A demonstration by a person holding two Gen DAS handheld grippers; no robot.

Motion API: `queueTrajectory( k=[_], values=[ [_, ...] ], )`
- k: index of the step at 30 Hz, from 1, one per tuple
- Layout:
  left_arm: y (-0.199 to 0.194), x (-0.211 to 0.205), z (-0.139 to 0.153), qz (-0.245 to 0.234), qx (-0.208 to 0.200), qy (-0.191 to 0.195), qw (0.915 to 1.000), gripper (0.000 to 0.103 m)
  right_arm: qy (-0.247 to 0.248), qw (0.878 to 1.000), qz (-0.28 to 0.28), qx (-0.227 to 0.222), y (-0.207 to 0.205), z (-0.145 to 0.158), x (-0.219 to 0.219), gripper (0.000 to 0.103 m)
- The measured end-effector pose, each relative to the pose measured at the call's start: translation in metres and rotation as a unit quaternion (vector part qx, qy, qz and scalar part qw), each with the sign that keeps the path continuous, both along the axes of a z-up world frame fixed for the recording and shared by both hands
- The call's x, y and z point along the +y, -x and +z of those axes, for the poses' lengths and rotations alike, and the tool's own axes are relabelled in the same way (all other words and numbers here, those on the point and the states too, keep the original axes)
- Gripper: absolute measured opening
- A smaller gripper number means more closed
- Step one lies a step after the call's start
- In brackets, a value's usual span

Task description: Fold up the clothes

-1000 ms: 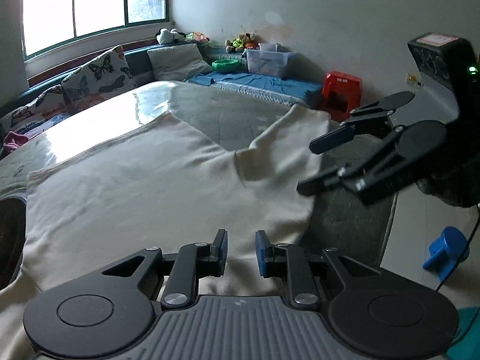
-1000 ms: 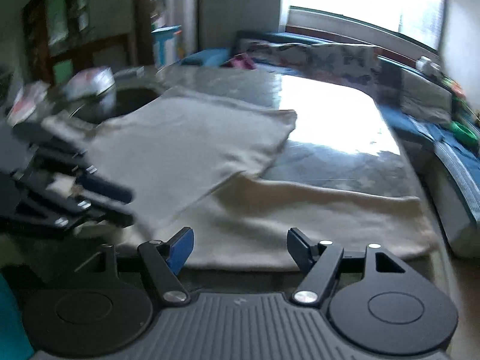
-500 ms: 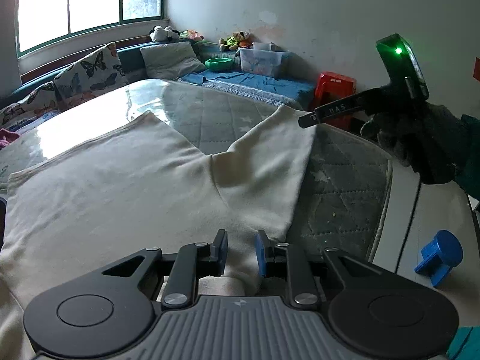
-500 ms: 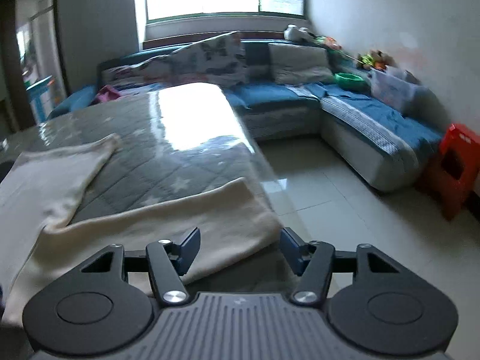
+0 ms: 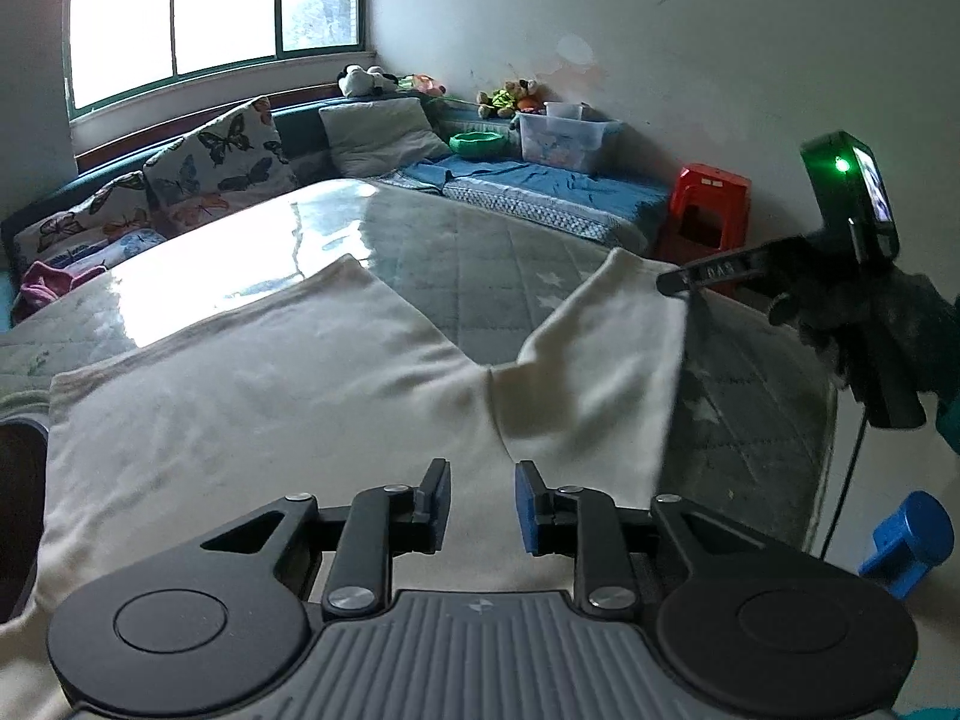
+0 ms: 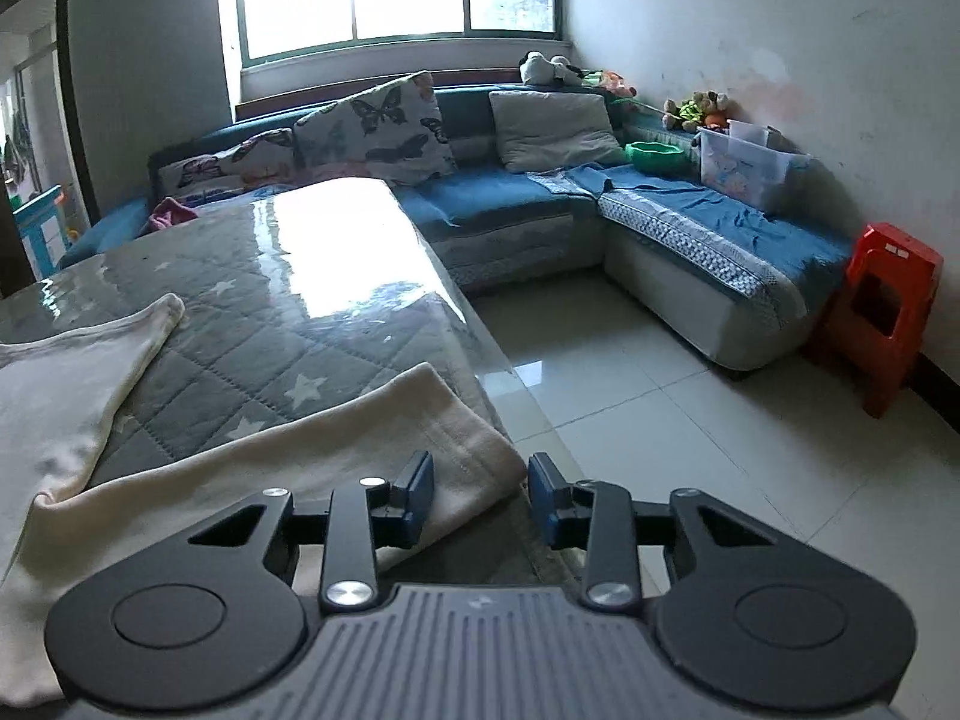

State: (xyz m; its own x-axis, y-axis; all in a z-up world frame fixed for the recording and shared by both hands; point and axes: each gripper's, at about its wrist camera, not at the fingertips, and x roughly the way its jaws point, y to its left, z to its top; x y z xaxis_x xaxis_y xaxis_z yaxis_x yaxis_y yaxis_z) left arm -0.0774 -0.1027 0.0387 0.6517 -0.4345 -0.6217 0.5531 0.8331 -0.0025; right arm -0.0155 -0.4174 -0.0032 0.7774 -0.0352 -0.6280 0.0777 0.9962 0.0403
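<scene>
The cream garment (image 5: 252, 396) lies spread over the lower left and middle of the left wrist view, one narrower part, a leg or a sleeve (image 5: 606, 354), running up toward the right edge of the table (image 5: 750, 420). In the right wrist view its end fills the lower middle, with the corner right at the table's near edge. Since a second ago the right gripper (image 6: 480, 495) has swung from the middle of the cloth to this end, and its jaws have just been closing to a narrow gap; the corner of the cloth reaches in between them, but the pads do not clearly press on it. The left gripper (image 5: 477, 507) has hardly shifted: jaws a little apart over the garment at the bottom of its frame, and I cannot tell whether any cloth is caught below them. This looks like the set-up for folding that part over the body. The cloth is soft, matte and thick, fleecy at the end, with shallow wrinkles; the table is a grey quilt with stars under a glossy sheet that throws glare.
</scene>
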Motion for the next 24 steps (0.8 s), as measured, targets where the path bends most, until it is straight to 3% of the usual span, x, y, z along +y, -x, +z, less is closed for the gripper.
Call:
queueTrajectory(
  k=[6, 8, 11, 18, 24],
  values=[
    [-0.014, -0.010, 0.001, -0.004, -0.003, -0.001, 1.0000, 0.031, -0.001, 1.000, -0.003, -0.008, -0.001, -0.003, 0.001, 0.034],
    [-0.017, -0.015, 0.001, -0.008, -0.003, 0.000, 1.0000, 0.031, -0.001, 1.000, 0.003, -0.011, -0.001, -0.002, 0.002, 0.020],
    [-0.022, -0.022, -0.001, -0.016, -0.003, 0.001, 0.9999, 0.031, -0.011, 1.000, 0.009, -0.017, 0.002, 0.001, 0.003, 0.010],
    [-0.036, -0.032, -0.005, -0.029, 0.003, 0.012, 0.9995, 0.031, -0.027, 0.998, 0.004, -0.054, 0.020, 0.021, -0.005, 0.008],
    [-0.050, -0.036, -0.014, -0.029, 0.023, 0.029, 0.9989, 0.042, -0.037, 0.997, -0.006, -0.063, 0.036, 0.025, -0.013, 0.008]
  ],
)
